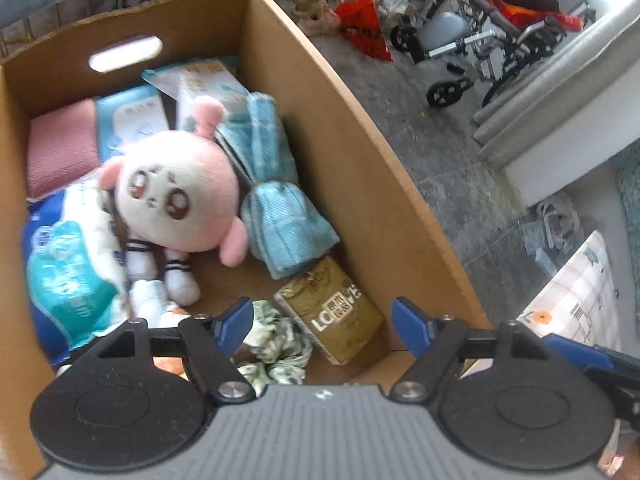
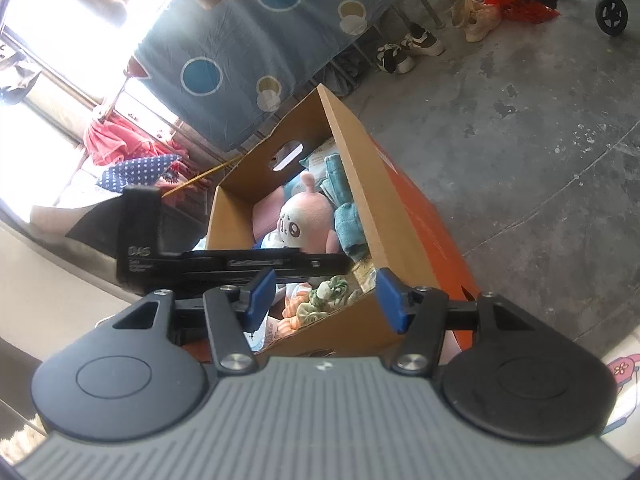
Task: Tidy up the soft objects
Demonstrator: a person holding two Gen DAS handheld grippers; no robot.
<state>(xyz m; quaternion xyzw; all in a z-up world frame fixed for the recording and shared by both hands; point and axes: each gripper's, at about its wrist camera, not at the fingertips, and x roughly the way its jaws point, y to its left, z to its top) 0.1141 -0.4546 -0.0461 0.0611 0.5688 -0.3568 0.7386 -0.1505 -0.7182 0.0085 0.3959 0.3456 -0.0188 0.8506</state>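
The left gripper (image 1: 322,320) is held over the cardboard box (image 1: 360,152), its fingers (image 1: 236,322) spread with nothing pinched. Beneath them a green-and-white scrunchie (image 1: 276,344) is seen at the box's near edge, beside a gold packet (image 1: 332,312). A pink plush toy (image 1: 176,196) is laid mid-box against a blue towel (image 1: 276,200). The right gripper (image 2: 324,296) is kept outside the box's near corner, fingers (image 2: 260,294) likewise spread and empty.

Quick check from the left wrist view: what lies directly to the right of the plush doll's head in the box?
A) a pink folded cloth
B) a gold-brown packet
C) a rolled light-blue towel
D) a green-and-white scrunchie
C: the rolled light-blue towel lies against the right side of the plush doll in the cardboard box.
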